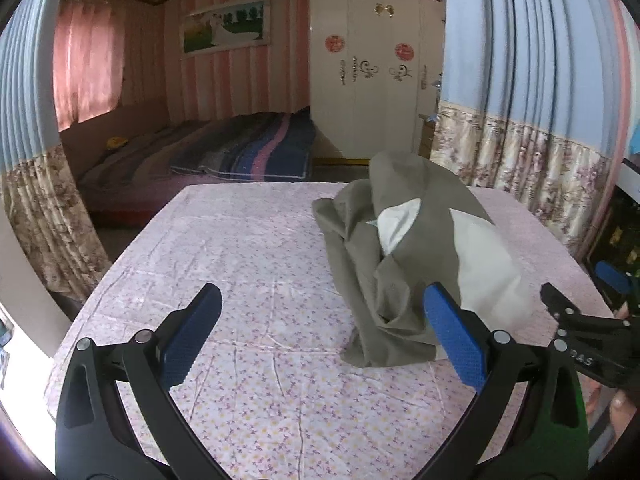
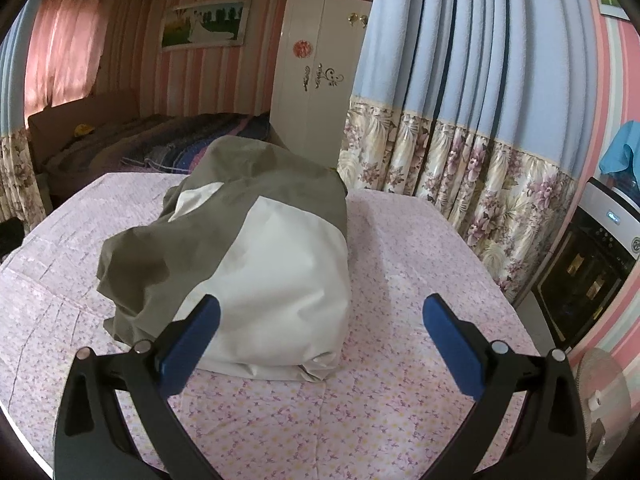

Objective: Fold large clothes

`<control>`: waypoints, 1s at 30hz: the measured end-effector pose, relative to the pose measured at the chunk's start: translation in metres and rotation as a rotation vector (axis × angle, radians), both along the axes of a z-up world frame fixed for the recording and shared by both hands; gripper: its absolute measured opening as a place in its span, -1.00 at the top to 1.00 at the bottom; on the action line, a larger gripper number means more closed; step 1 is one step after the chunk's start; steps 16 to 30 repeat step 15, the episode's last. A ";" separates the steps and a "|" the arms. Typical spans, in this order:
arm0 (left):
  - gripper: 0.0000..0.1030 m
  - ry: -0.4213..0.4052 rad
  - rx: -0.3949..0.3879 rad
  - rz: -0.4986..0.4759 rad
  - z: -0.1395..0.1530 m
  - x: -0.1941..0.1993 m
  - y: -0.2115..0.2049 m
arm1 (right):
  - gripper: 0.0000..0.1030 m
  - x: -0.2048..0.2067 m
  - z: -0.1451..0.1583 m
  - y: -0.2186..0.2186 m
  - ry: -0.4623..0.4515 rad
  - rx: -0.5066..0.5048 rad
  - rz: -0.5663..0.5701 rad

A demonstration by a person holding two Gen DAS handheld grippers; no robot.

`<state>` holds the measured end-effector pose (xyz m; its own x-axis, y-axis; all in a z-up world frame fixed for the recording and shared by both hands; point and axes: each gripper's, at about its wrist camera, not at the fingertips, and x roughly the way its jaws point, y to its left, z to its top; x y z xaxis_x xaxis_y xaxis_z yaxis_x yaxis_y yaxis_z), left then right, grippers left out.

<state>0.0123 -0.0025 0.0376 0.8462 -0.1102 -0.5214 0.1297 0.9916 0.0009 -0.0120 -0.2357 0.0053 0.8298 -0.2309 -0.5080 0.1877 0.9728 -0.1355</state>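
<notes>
So from the left wrist view, our left gripper [image 1: 322, 322] has its jaws spread wide with nothing between them, hanging over the near part of the table [image 1: 224, 264] with its pink floral cloth. The garment [image 1: 384, 248], an olive-grey thing with a white lining or panel showing, sits in a rumpled heap toward the right side of the table, running from the far edge back toward the near one, so its long axis points roughly away from us. It's off to the right of these jaws, with the right blue pad just overlapping its near end in the picture; we can't tell if it's actually touching. The right gripper [image 1: 576, 308] peeks in at the right edge, too little of it to read here. Switching to the right wrist view, our right gripper [image 2: 322, 324] is also wide open and empty, and the garment [image 2: 256, 264] is dead ahead and a bit left, its white near end just beyond the left pad. We'd call the right hand the nearer one, lined up along the heap's length. It's bunched, not flat or squared, so it doesn't look folded; could be a pile waiting to be spread or a messy mid-fold, hard to say.
</notes>
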 end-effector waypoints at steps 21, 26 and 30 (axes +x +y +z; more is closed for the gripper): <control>-0.94 0.002 0.066 0.076 -0.006 0.005 -0.001 | -0.96 0.004 0.000 0.001 0.002 0.007 0.014; -0.94 0.002 0.066 0.076 -0.006 0.005 -0.001 | -0.96 0.004 0.000 0.001 0.002 0.007 0.014; -0.94 0.002 0.066 0.076 -0.006 0.005 -0.001 | -0.96 0.004 0.000 0.001 0.002 0.007 0.014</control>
